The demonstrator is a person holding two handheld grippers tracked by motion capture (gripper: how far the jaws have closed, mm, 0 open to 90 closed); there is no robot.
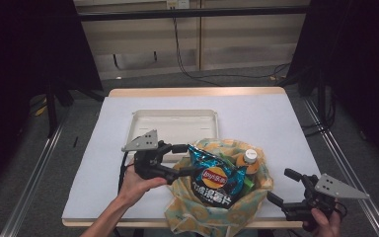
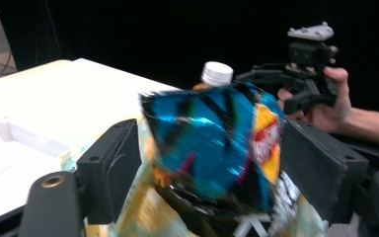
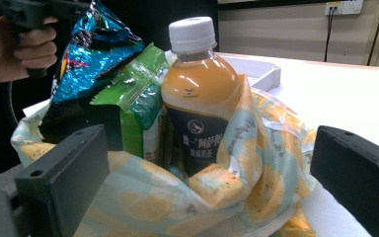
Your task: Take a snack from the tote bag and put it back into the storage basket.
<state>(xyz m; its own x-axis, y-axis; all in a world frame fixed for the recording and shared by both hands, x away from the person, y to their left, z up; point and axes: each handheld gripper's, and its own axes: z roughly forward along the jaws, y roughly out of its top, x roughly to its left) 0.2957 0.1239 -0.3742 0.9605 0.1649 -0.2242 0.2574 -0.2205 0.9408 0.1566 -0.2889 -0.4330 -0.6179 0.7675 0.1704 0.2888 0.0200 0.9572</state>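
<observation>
One yellow-and-pale-blue patterned cloth bag (image 1: 217,210) sits at the counter's (image 1: 276,123) near edge, holding one shiny blue crisp packet (image 1: 214,178), one green snack pouch (image 3: 135,106) and one white-capped bottle of orange-brown tea (image 3: 200,98). The left claw (image 1: 185,160) straddles the crisp packet's upper edge, its jaws spread and not pressing. The right claw (image 1: 284,187) hangs released just right of the bag. One white shallow tray (image 1: 143,121) lies behind.

Black two-jaw grippers in bare hands

Each gripper, left gripper (image 1: 177,160) and right gripper (image 1: 282,186), was matte black with blocky, screw-dotted jaw pads and carried a grey three-cornered plate with small holes; a dark cable trailed below the left one. Both forearms were sleeveless.
</observation>
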